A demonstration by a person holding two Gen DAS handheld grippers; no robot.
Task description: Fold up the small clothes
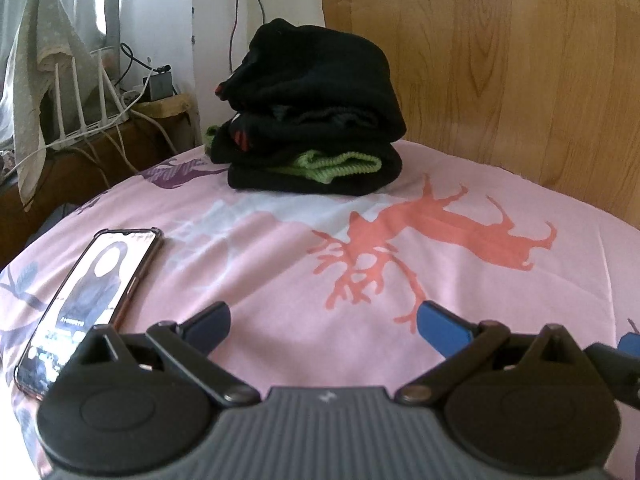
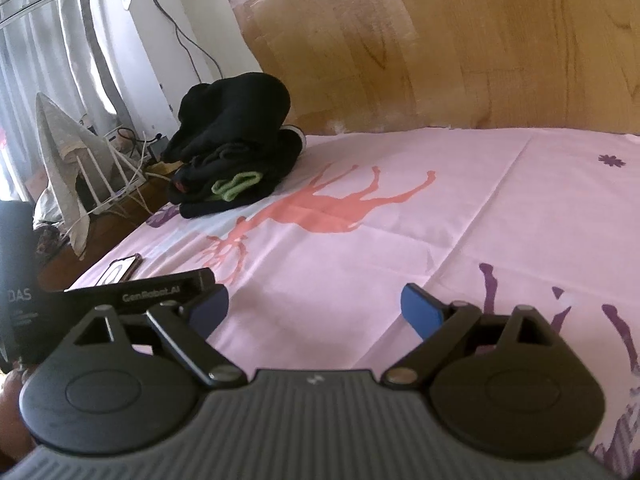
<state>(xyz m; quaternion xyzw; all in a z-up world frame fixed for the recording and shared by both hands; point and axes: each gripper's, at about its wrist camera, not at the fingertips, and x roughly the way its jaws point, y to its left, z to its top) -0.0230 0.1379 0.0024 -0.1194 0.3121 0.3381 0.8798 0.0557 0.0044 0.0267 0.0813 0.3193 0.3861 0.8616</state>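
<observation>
A stack of folded dark clothes (image 1: 312, 120) with green knit cuffs sits at the far edge of a pink bed sheet (image 1: 280, 272) printed with deer. It also shows in the right wrist view (image 2: 236, 160) at the far left. My left gripper (image 1: 323, 324) is open and empty, low over the sheet, well short of the stack. My right gripper (image 2: 314, 312) is open and empty over the sheet, to the right of the left gripper, whose black body (image 2: 120, 300) shows at its left.
A phone (image 1: 92, 296) with a lit screen lies on the sheet at the left. A wooden headboard (image 1: 500, 60) rises behind the bed. A side table (image 1: 92, 152) at the far left holds a router, cables and a draped cloth.
</observation>
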